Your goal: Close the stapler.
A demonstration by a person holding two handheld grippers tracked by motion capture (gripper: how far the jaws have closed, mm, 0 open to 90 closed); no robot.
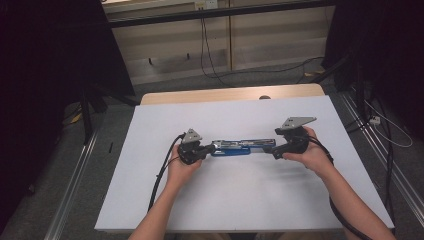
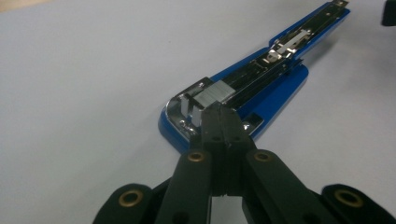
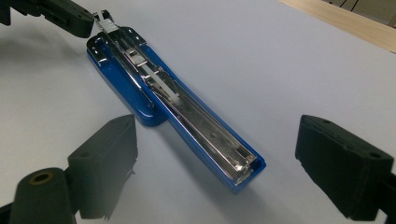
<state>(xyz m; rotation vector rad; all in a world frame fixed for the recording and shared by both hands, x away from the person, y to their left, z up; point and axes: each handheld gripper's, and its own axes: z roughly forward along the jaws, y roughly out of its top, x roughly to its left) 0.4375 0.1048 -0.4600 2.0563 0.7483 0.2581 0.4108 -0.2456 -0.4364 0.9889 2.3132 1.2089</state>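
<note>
A blue stapler (image 1: 235, 146) lies swung open flat at the middle of the white table top (image 1: 230, 200), its chrome staple channel (image 3: 196, 121) facing up. My left gripper (image 1: 209, 148) is at the stapler's left end. Its jaws are shut together (image 2: 220, 114), tips right against a short silver strip of staples (image 2: 215, 92) in the channel; whether they pinch it I cannot tell. My right gripper (image 1: 270, 147) is at the other end, open (image 3: 219, 140), its fingers (image 3: 105, 158) standing on either side of the stapler's blue tip (image 3: 247, 170), apart from it.
A wooden edge (image 1: 225, 94) runs along the table's far side with a small round thing (image 1: 264, 97) on it. Cables (image 1: 207, 55) lie on the floor beyond. Dark curtains (image 1: 45, 75) flank both sides. Both grippers' cables trail back toward the person.
</note>
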